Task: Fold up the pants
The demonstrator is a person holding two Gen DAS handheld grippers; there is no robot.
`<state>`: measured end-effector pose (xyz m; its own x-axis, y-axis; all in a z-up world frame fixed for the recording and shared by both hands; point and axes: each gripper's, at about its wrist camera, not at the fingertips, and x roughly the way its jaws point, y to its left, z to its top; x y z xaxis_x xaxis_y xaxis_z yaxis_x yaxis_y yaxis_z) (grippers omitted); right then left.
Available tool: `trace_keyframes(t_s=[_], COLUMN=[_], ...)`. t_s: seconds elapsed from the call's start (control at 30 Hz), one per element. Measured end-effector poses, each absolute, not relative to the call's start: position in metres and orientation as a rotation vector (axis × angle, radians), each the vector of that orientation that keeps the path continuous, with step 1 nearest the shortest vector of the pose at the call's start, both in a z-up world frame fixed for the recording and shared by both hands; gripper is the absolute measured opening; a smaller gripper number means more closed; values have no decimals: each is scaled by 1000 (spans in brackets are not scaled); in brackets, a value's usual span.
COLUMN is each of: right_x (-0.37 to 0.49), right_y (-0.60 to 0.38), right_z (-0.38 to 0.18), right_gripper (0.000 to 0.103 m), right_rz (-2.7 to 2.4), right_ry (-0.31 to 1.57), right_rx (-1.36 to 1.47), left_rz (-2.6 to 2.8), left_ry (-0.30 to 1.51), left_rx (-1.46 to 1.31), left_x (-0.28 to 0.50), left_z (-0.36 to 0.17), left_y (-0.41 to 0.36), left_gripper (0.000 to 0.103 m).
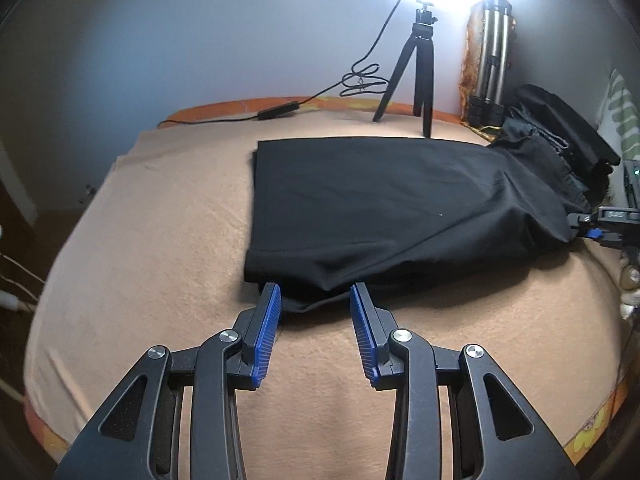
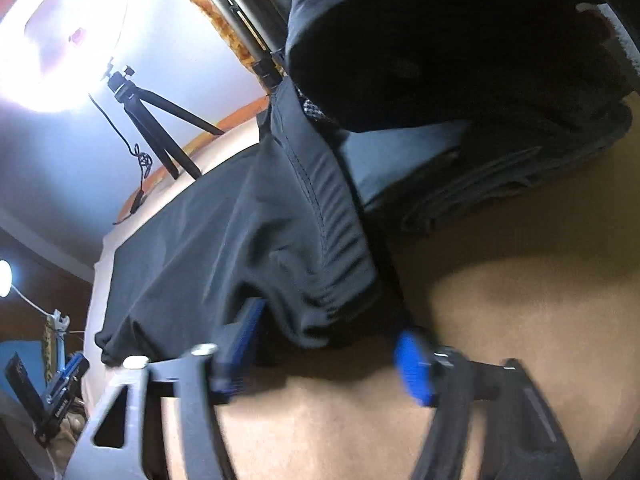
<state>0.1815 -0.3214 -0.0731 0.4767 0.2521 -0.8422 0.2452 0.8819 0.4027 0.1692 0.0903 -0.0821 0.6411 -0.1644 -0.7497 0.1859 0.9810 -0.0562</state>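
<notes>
Pants (image 1: pixel 380 208), soft, limp and light by our judgement, lie half-folded just ahead of our left gripper (image 1: pixel 315 292), parted at their near hem, while our right gripper (image 2: pixel 332 344) straddles the waistband unclamped, both good holds.

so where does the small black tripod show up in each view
Left wrist view: the small black tripod stands upright at top centre, right of the middle, on the far edge of the bed behind the black pants.
Right wrist view: the tripod is in the upper left, tilted because the picture is rolled, just under the bright lamp glare.
Shared landmark: the coiled black cable hanging beside the tripod.
</notes>
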Motion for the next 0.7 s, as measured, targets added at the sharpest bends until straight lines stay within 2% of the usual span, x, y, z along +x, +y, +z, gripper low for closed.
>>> trace_keyframes(t_s=[0.1, 0.2, 0.33, 0.37, 0.43, 0.5, 0.7], right_x=[184, 180, 177, 178, 185, 187, 165], right_y=[-325, -324, -308, -303, -296, -294, -287], right_z=[-75, -62, -30, -25, -27, -31, -3], right_gripper=[21, 16, 14, 15, 22, 35, 43], right_rz=[-2, -5, -23, -32, -55, -85, -77], right_ry=[1072, 1028, 937, 920, 952, 988, 913], right_rx=[542, 509, 346, 292, 216, 186, 94], left_rz=[-259, -342, -420, -438, -463, -482, -490], left_ry=[859, 867, 878, 882, 889, 893, 880], left_rx=[58, 83, 119, 121, 118, 128, 173], left_x=[166, 162, 161, 162, 165, 168, 172], left_z=[-87, -91, -98, -99, -101, -102, -102], left_y=[75, 53, 25, 17, 7, -3, -19], left_gripper=[34, 34, 35, 34, 34, 34, 34])
